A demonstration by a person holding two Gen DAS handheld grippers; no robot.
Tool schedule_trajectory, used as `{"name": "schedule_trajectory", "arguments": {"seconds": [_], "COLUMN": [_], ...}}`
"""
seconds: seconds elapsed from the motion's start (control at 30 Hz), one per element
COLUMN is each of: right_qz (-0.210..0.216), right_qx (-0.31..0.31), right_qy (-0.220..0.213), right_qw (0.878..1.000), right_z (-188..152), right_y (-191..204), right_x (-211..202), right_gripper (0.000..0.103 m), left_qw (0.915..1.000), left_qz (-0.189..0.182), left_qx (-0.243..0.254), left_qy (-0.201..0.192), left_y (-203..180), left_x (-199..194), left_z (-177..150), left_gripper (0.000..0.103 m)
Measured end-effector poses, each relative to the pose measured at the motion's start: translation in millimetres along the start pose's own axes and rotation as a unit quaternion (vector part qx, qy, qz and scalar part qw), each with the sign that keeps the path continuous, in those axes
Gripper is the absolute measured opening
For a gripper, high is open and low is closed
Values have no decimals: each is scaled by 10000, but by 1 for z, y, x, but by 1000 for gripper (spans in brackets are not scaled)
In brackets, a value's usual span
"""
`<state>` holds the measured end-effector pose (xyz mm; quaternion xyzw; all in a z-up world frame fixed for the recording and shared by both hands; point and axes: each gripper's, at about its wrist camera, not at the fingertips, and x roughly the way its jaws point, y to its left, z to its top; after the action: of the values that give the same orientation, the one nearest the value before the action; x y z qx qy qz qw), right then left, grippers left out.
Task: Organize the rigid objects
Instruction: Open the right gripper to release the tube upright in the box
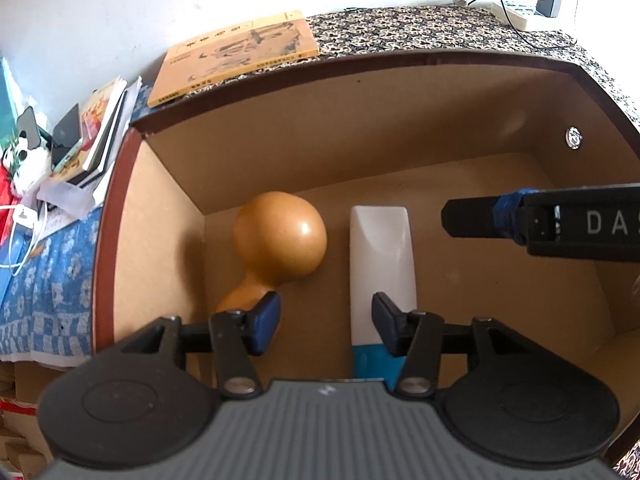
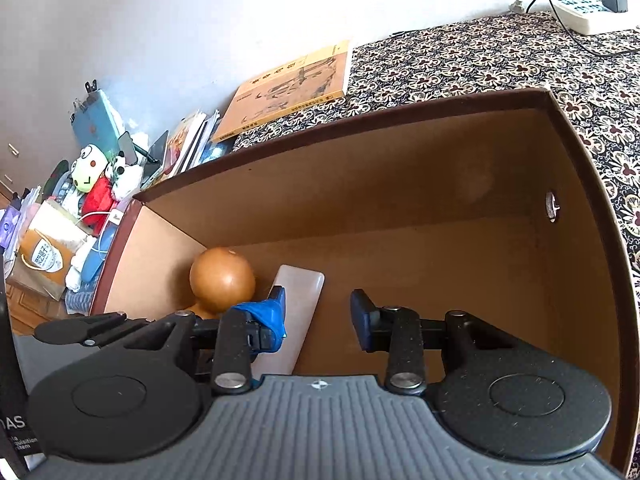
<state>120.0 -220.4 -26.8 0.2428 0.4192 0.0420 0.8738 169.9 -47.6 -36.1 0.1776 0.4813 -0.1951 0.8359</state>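
An open brown cardboard box (image 1: 360,132) holds a tan gourd (image 1: 280,236) at its left and a white tube with a blue cap (image 1: 382,264) beside it. My left gripper (image 1: 326,320) is open and empty, above the gap between gourd and tube. The right gripper's finger (image 1: 480,220) reaches in from the right. In the right wrist view the box (image 2: 400,184) shows the gourd (image 2: 222,278) and tube (image 2: 298,300) at the left. My right gripper (image 2: 318,314) is open and empty over bare box floor.
A yellow book (image 1: 240,56) lies behind the box on a patterned cloth (image 1: 440,28). A power strip with cables (image 1: 516,10) sits at the back right. Stacked books, phones and plush toys (image 2: 104,180) crowd the left side.
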Motion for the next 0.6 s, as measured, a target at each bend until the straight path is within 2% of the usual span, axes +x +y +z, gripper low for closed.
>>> {"name": "schedule_trajectory", "arguments": {"seconds": [0.6], "right_qz": [-52], "right_qx": [-84], "right_qy": [7], "right_qw": [10000], "right_z": [-1], "right_y": [4], "right_x": [1], "right_gripper": [20], "left_qw": [9997], "left_qz": [177], "left_qx": [-151], "left_qy": [26], "left_y": [0], "left_x": [-1], "left_z": [-1], "left_gripper": [57]}}
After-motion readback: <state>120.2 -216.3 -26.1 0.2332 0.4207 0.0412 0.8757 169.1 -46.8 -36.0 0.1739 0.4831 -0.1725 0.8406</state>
